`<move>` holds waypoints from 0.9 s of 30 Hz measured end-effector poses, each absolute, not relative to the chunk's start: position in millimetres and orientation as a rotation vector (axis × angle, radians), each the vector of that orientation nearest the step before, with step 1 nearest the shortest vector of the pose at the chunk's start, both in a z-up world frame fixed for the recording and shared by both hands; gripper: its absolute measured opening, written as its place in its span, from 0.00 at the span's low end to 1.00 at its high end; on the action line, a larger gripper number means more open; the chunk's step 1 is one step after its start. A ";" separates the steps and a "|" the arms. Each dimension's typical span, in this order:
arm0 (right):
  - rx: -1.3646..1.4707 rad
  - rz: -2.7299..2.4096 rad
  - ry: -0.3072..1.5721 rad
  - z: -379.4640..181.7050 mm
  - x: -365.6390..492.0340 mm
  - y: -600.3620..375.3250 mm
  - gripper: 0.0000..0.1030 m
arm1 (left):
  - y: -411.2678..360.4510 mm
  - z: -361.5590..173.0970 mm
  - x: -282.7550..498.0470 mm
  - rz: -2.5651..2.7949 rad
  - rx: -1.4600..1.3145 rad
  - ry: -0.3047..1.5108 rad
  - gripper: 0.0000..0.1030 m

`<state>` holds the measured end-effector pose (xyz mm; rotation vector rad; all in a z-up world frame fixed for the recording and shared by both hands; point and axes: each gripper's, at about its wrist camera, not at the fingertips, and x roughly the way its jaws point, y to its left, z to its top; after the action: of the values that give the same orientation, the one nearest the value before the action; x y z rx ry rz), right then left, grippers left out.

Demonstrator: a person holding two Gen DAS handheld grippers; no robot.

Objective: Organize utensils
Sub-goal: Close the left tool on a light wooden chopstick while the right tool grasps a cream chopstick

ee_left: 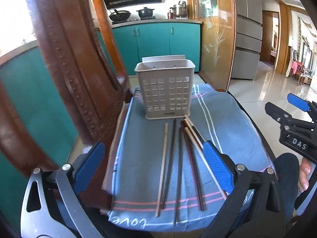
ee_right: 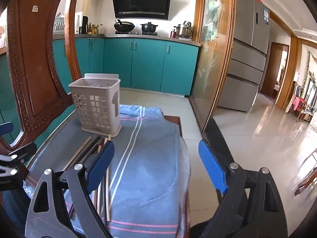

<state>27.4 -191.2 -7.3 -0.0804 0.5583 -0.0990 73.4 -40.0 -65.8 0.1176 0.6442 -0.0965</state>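
A beige slotted utensil holder stands upright at the far end of a blue cloth; it also shows in the right wrist view. Several chopsticks, light and dark, lie side by side on the cloth in front of the holder, and show at the left of the right wrist view. My left gripper is open and empty, above the near ends of the chopsticks. My right gripper is open and empty over the cloth, to the right of the chopsticks; it shows at the right edge of the left wrist view.
A carved wooden chair back rises on the left beside the holder. The cloth covers a small surface whose right edge drops to a tiled floor. Teal kitchen cabinets and a fridge stand farther back.
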 end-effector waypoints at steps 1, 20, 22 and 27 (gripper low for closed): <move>-0.069 -0.098 0.555 -4.3 29.9 -196.3 0.83 | -43.4 -66.2 80.8 -0.099 0.127 0.646 0.88; 0.179 0.268 1.054 -98.6 189.2 -210.1 0.50 | -44.7 -110.7 246.4 -0.183 0.052 0.934 0.26; 0.133 0.292 1.096 -112.4 191.3 -191.7 0.50 | -44.2 -129.7 253.2 -0.184 0.048 0.986 0.26; 0.019 0.320 1.106 -126.6 195.8 -151.1 0.50 | -47.0 -166.4 268.8 -0.172 0.050 1.101 0.26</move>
<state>195.8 -151.2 -126.6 0.0190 1.1064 0.3199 268.8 -47.0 -166.4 0.0496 1.1012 -0.1717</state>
